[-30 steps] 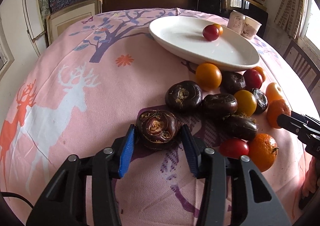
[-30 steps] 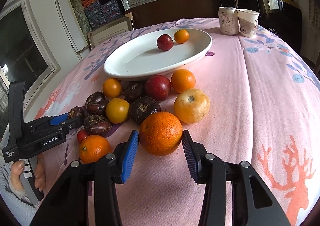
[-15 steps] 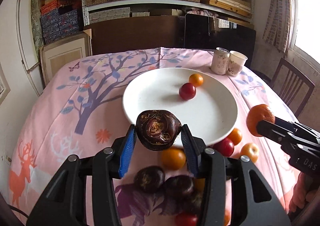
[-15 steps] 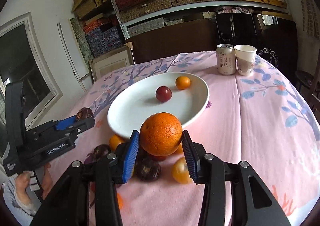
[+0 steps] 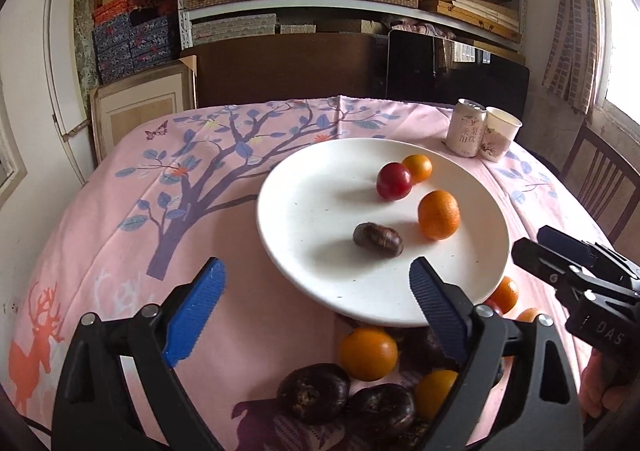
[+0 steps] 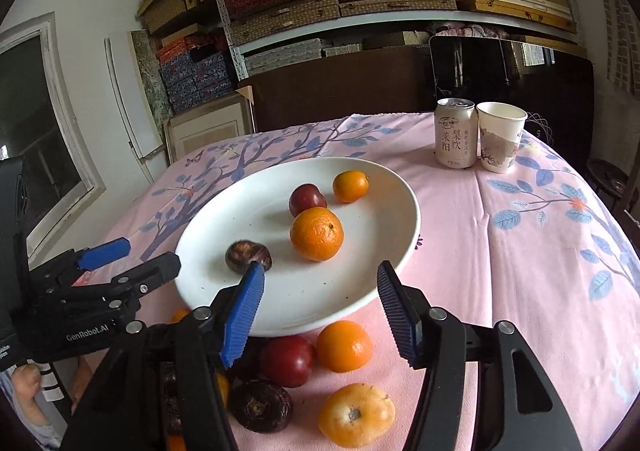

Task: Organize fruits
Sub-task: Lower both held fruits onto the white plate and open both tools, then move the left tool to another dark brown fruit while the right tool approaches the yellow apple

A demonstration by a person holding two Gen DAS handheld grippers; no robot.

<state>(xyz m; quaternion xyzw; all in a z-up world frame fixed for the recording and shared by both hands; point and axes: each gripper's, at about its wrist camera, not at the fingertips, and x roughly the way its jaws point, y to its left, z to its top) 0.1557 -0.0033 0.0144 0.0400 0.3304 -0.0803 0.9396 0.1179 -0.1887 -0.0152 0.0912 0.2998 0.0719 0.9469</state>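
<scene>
Four fruits on the plate: a dark chestnut-like fruit point(image 5: 378, 239), an orange point(image 5: 439, 214), a red plum point(image 5: 394, 181) and a small orange fruit point(image 5: 417, 168), all lying on the white plate point(image 5: 304, 211).
Dark fruit: it sits near the plate's middle, apart from the orange beside it.
Orange: in your right wrist view it lies just in front of the red plum, close to touching it.
Your left gripper point(image 5: 316, 303): released, blue pads spread wide, nothing between them; it hangs over the near rim of the plate.
Your right gripper point(image 6: 320, 303): also released and empty, jaws wide apart above the plate's near edge.
Fruits off the plate: more lie on the cloth below the near rim, among them an orange one point(image 6: 344, 346), a red one point(image 6: 286, 360), a dark one point(image 6: 260, 405) and a pale orange one point(image 6: 355, 414).
Tablecloth point(image 6: 520, 251): pink, printed with a blue-leaved tree and deer.
Far side of the table: a drink can point(image 6: 456, 132) and a paper cup point(image 6: 500, 136) stand just beside each other, well apart from the plate.
</scene>
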